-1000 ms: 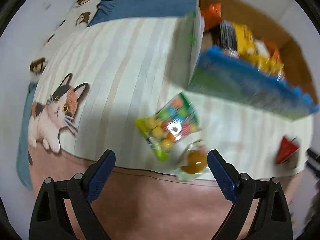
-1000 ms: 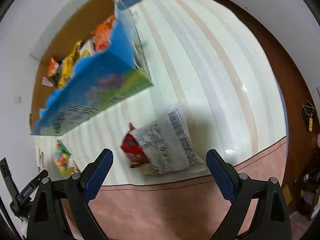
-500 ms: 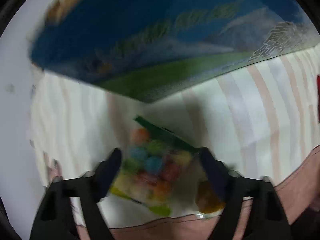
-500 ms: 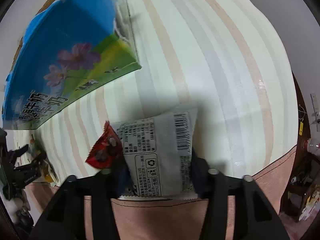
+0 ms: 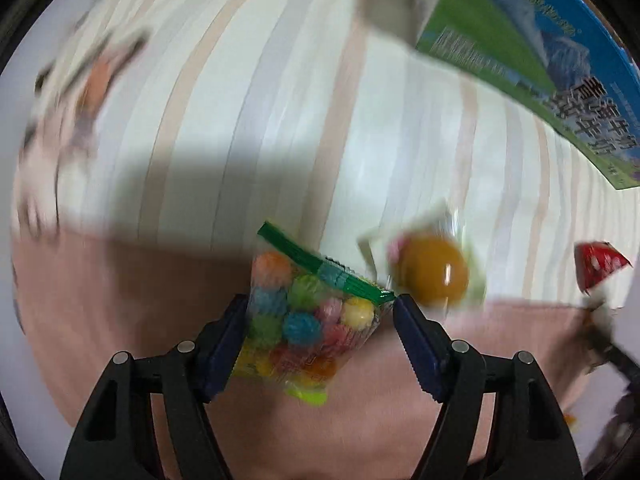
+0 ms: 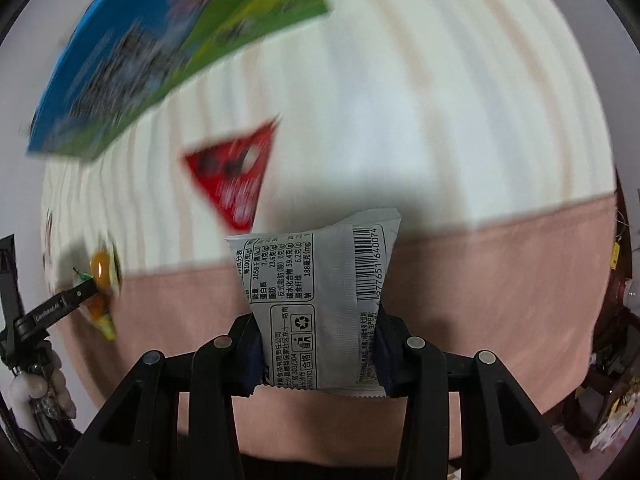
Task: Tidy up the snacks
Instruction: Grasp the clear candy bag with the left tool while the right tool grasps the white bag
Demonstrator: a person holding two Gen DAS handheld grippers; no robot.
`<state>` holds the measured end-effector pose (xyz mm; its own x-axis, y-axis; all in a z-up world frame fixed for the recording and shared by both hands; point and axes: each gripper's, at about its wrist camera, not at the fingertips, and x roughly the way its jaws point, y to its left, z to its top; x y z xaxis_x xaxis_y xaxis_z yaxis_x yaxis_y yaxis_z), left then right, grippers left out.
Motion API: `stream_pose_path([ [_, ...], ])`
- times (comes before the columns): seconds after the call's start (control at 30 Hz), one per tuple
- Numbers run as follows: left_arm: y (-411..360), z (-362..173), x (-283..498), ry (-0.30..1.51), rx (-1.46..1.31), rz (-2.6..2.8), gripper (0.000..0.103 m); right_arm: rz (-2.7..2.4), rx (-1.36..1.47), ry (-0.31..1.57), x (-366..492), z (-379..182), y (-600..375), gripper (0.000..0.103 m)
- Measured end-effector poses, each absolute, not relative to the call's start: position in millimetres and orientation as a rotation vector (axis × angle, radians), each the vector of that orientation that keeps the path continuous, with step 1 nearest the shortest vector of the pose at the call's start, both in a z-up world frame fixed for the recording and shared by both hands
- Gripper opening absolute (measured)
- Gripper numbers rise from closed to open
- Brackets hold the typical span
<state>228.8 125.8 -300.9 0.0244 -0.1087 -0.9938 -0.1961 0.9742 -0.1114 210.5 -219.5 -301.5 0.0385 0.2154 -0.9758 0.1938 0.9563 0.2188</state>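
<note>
While the left gripper pinches the bag of coloured candies between its blue pads above the pink blanket hem, the right gripper clamps a grey snack packet upright, the red triangular packet lying just beyond it.

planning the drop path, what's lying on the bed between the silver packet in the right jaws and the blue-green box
In the right wrist view, a red triangular snack packet lies on the striped sheet between the silver packet and the box.
</note>
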Motion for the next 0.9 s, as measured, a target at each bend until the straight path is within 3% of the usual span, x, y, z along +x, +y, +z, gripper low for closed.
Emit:
stream_pose_path([
  [0.27,136,-326,187,1.599,-0.328,0.032,0.072,0.079,0.253,1.586,190,-323,-176,0.049],
  [0.33,136,-329,187,1.589,-0.303,0.003,0.075,0.093,0.278,1.587,191,-328,-167,0.066],
  [0.4,133,-337,183,1.595,-0.260,-0.046,0.081,0.102,0.306,1.593,191,-330,-166,0.072],
  [0.63,93,-335,185,1.610,-0.097,-0.130,0.081,0.088,0.294,1.599,184,-327,-164,0.072],
  [0.67,92,-334,184,1.602,-0.097,-0.116,0.079,0.086,0.296,1.596,183,-327,-163,0.072],
  [0.7,92,-332,181,1.593,-0.103,-0.091,0.069,0.084,0.289,1.591,182,-326,-162,0.068],
  [0.73,94,-330,179,1.581,-0.110,-0.053,0.063,0.075,0.275,1.580,182,-322,-166,0.051],
  [0.77,100,-323,170,1.569,-0.126,-0.009,0.054,0.061,0.255,1.562,181,-319,-167,0.046],
  [0.9,116,-323,158,1.551,-0.241,0.058,0.050,0.070,0.249,1.531,178,-318,-163,0.045],
])
